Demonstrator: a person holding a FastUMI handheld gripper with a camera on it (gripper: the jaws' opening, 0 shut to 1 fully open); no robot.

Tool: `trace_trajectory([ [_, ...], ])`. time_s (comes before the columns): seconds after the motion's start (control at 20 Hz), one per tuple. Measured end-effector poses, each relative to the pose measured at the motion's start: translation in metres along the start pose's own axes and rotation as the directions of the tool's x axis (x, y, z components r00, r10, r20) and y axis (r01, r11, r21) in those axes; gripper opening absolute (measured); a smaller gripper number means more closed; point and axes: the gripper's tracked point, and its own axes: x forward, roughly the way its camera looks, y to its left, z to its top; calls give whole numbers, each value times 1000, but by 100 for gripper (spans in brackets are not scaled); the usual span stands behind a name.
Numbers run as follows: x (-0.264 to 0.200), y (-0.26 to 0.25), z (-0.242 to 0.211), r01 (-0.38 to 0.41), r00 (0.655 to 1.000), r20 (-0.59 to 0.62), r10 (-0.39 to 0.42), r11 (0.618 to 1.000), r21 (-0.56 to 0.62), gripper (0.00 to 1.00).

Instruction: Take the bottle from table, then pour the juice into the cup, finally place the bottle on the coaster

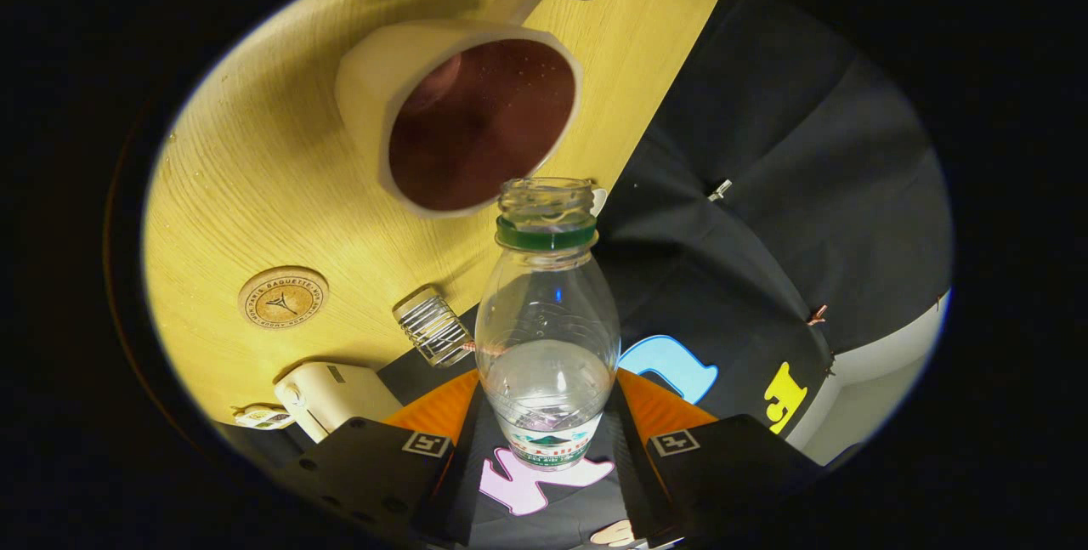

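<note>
Tongs (pixel 548 456) clamp the part-full bottle (pixel 546 337), mouth at the empty cup (pixel 463 121).

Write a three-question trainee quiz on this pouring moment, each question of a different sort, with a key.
1. True or false: the gripper is shut on the bottle.
2. The bottle's open mouth sits nearest to: A) the round coaster B) the white cup's rim C) the white box.
3. Fill in: the bottle's cap is ___.

Key: 1 true. 2 B. 3 off; only the green neck ring remains.
</note>
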Motion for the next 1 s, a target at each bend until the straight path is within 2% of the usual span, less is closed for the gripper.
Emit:
trace_trajectory([
  [0.3, -5, 5, 4, -15, 1000, 18, 15, 1000, -9, 70],
  [0.55, -10, 6, -5, -34, 999, -8, 34, 999, 27, 70],
  [0.8, -19, -4, -24, -32, 997, -60, 43, 985, 171, 70],
  [1.0, -25, -19, -44, -13, 991, -118, 56, 942, 336, 70],
])
